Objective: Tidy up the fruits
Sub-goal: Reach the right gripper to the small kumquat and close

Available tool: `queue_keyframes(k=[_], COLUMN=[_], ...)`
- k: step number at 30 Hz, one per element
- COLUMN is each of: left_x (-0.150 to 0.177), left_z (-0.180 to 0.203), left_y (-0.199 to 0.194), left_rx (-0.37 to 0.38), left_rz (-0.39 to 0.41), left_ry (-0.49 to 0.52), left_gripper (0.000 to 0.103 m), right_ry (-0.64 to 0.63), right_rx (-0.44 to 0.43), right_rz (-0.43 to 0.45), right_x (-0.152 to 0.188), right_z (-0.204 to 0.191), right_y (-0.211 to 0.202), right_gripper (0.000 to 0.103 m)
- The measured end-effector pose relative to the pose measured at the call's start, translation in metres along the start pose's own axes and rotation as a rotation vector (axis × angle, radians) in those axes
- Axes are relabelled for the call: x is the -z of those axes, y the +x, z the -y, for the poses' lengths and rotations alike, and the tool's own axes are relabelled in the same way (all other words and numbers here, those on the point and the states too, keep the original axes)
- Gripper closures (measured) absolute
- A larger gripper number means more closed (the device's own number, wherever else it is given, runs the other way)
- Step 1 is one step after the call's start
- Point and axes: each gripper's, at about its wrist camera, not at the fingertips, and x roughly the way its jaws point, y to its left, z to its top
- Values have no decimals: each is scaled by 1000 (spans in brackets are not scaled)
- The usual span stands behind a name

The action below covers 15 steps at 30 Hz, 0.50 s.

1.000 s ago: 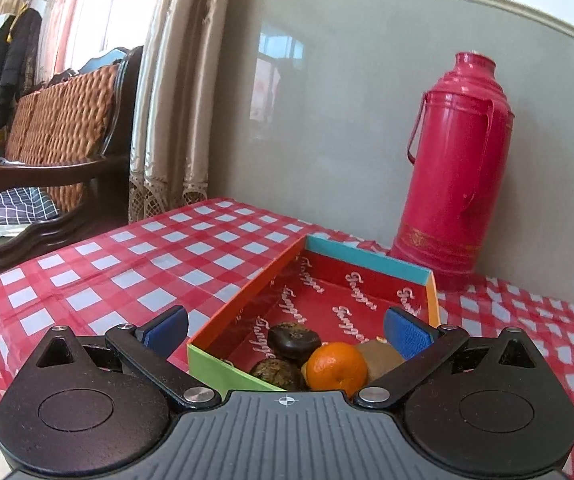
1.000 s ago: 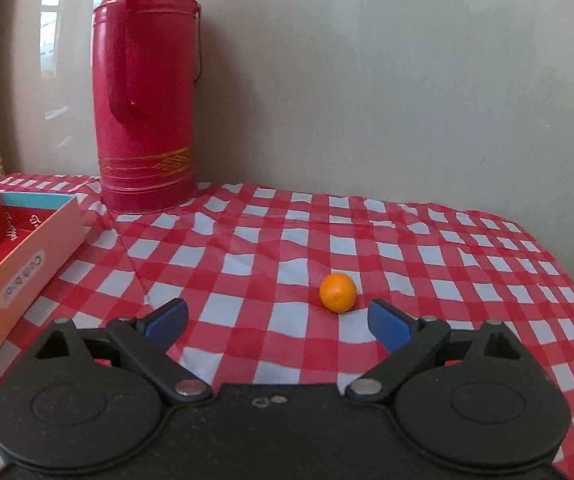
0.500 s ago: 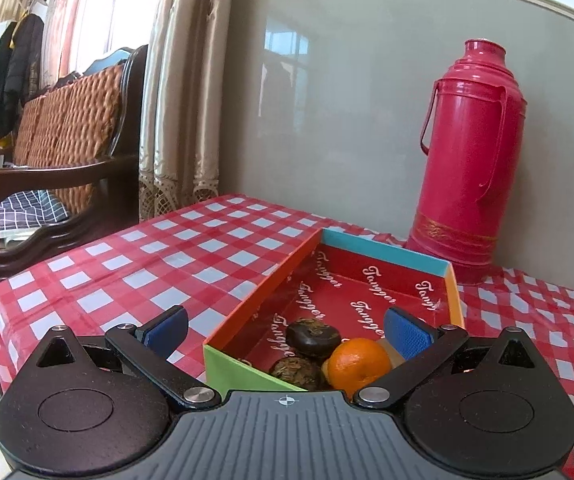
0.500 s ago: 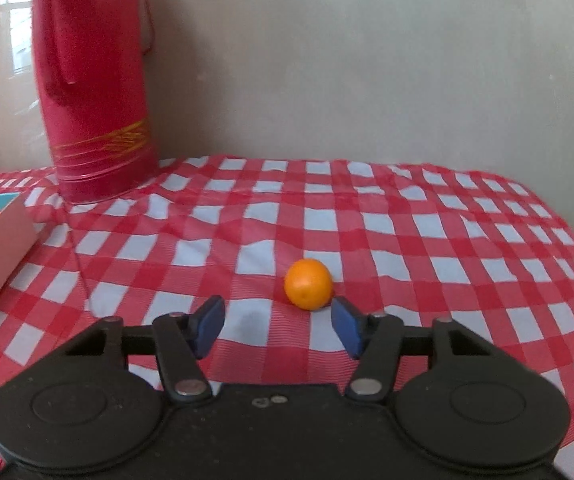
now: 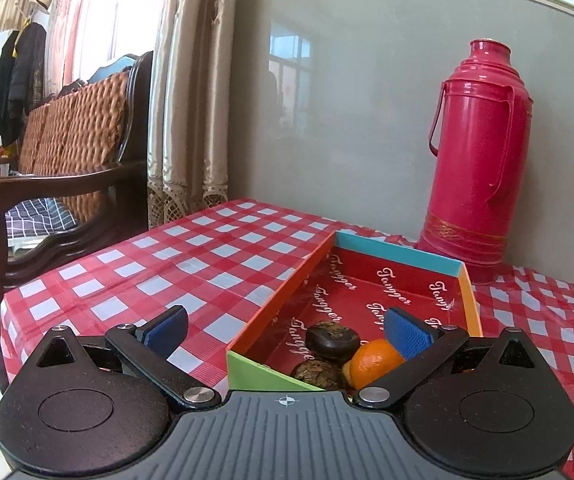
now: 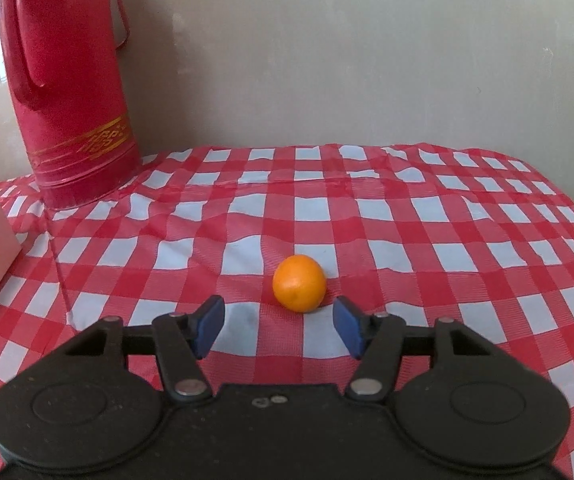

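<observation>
Moved: right gripper (image 6: 279,324) came nearer the small orange (image 6: 299,283), jaws narrowed but still released, fruit just ahead, untouched on the desk (image 6: 407,220).
Left gripper (image 5: 287,332): jaws spread, empty, over the box (image 5: 397,255).
Box contents: orange fruit (image 5: 375,362), two dark fruits (image 5: 331,337).

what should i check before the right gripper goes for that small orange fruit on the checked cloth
1. Small round orange fruit free on the red-and-white checked tablecloth, nothing touching it: ok.
2. Right gripper jaws apart, having just been closing, nothing between them yet: ok.
3. Fruit centred in the gap: not ok, it lies ahead of the blue pads and nearer the right one.
4. Gap wider than the fruit: ok.
5. Colourful cardboard box has bare floor for another fruit: ok, the far end is free.
6. Left gripper open, holding nothing: ok.
</observation>
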Motion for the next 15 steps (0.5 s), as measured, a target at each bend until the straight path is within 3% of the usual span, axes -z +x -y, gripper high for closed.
queue_keyframes(k=[6,15], left_x=[-1,-2], left_z=[-2,-9], left_y=[2,5], left_rx=[-3,-14], left_rz=[-7,-9], left_ry=[-3,-10], left_gripper=[0,0], right_ry=[38,58], right_rx=[-5,-7], right_rz=[-6,4], right_x=[0,-2], right_z=[9,7], right_y=[2,6], right_gripper=[62,66])
